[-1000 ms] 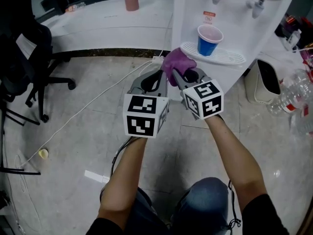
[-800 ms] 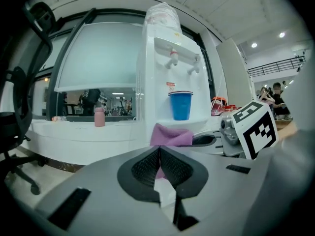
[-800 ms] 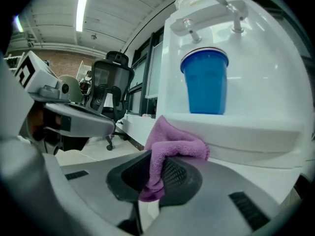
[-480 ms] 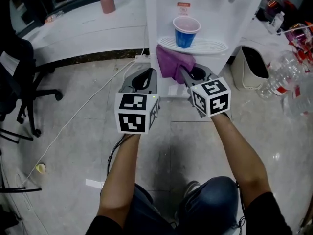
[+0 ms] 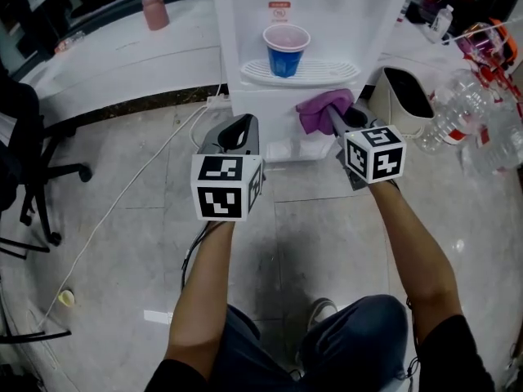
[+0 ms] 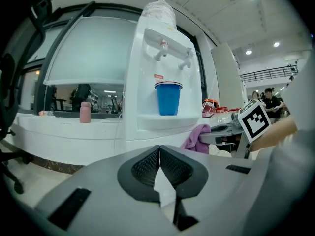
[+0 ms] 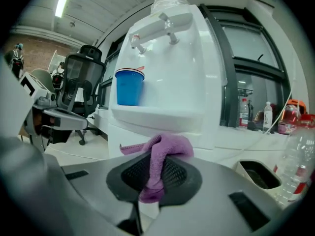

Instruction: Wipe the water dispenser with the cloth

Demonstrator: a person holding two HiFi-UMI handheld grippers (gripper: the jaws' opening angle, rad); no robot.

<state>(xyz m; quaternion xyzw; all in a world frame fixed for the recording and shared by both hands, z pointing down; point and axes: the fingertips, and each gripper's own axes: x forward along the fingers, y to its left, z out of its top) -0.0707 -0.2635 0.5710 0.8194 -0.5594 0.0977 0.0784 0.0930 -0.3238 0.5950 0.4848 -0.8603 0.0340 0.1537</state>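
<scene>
Head view: both arms reach fwd over a grey tiled floor point(image 5: 327, 235), facing the white water dispenser point(image 5: 245, 23). The right gripper point(image 5: 331, 113) has its jaws clamped tight on the purple cloth point(image 5: 313, 113). The cloth bunches at the tips, just under the right end of the drip tray point(image 5: 327, 73), up by the dispenser's front panel. Can't tell if it's actually touching the panel. Right gripper view agrees: cloth pinched btwn the two dark pads, one tail hanging down through the gap, the rest mounded on top, w/ the tray edge right behind it.

The left gripper point(image 5: 243, 122) sits to the left, near the dispenser's lower left corner, apart from the cloth. Left gripper view: pads pressed together, tips meeting, nothing btwn them, so it's empty.

A blue cup point(image 5: 285, 49) stands upright on the drip tray, under the taps point(image 6: 162, 48). A pink bottle point(image 5: 154, 11) stands on the white counter point(image 5: 122, 55) left of the dispenser. A white bin point(image 5: 404, 96) w/ a dark inside stands just right of the dispenser, and clear plastic bottles point(image 5: 474, 113) lie further right. A black office chair point(image 5: 33, 145) is at far left, and a white cable point(image 5: 122, 211) runs across the floor toward the dispenser's base.
</scene>
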